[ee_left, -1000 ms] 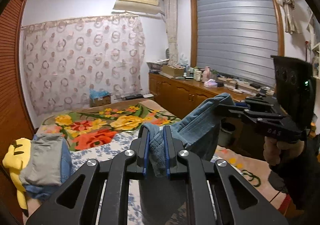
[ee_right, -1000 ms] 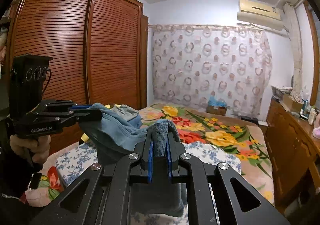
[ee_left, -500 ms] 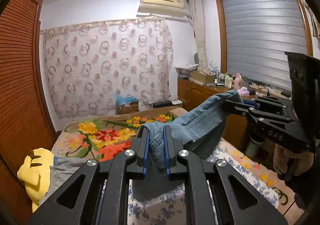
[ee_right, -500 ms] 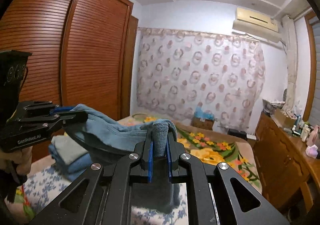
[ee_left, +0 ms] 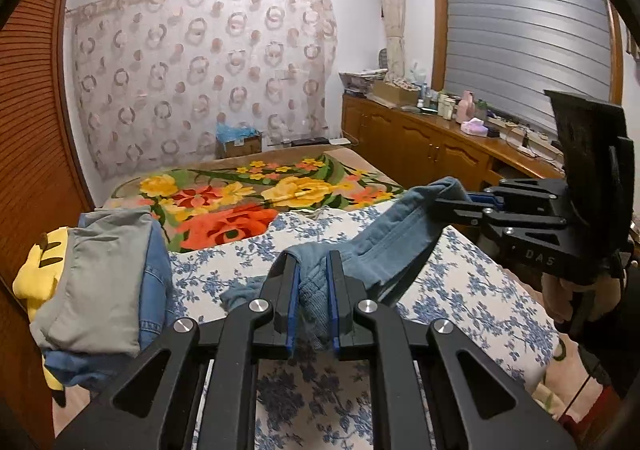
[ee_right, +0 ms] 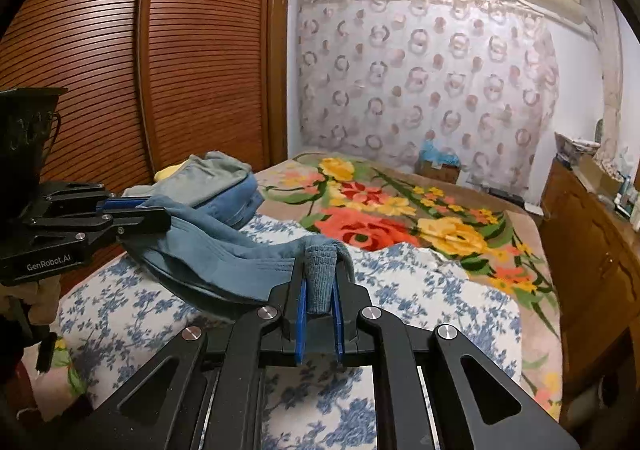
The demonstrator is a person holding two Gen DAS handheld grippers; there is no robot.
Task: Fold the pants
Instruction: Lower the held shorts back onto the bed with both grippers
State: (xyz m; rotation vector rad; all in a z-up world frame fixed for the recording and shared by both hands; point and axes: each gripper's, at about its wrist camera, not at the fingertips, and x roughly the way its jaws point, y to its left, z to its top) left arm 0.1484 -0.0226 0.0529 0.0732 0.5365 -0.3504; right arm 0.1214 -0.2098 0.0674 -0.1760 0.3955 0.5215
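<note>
Fingers (ee_left: 335, 282) of both grippers clamp blue pants (ee_left: 400, 234), stretched between them just above the bed (ee_left: 472, 290); laying flat and folding apparently remain, beside folded clothes (ee_left: 104, 282).

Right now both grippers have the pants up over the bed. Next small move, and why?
Probably lower both together onto the blue floral sheet. The left gripper and right gripper each pinch the pants, which sag between them above the sheet, not laid flat.
</note>
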